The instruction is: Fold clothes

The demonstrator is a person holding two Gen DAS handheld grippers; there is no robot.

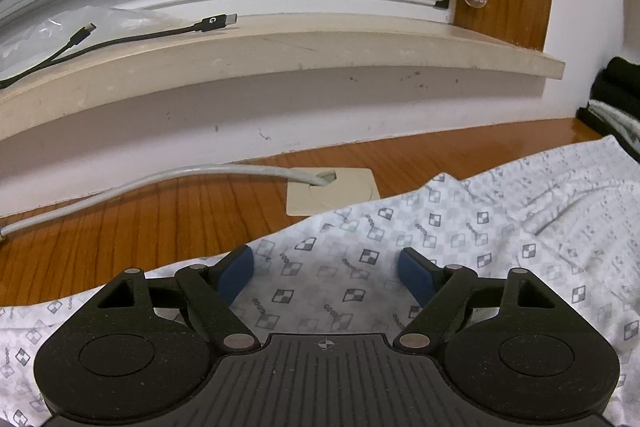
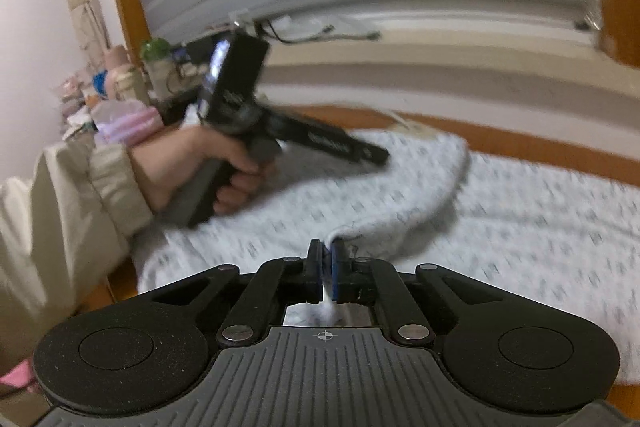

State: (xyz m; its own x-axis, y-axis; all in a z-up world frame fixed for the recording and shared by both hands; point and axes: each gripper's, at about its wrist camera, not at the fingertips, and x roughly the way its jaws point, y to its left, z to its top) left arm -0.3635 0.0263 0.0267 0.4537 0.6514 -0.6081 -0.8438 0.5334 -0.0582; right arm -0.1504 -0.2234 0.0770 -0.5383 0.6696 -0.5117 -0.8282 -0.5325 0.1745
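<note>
A white garment with a grey checked print [image 1: 460,227] lies spread on the wooden table [image 1: 140,219]. My left gripper [image 1: 326,269] hovers just over its near part, blue pads wide apart, nothing between them. In the right wrist view the same garment [image 2: 520,211] has a fold of cloth lifted, and my right gripper [image 2: 328,267] is shut on that fold's edge. The left gripper [image 2: 372,157] also shows there, held in a person's hand [image 2: 200,167] over the far left part of the cloth. This view is blurred by motion.
A grey cable [image 1: 160,179] runs across the table into a beige floor-style plate [image 1: 332,191]. Black USB cables [image 1: 160,33] lie on the window sill [image 1: 280,55]. Dark folded clothes [image 1: 616,99] sit at the right. Bottles and clutter [image 2: 116,99] stand far left.
</note>
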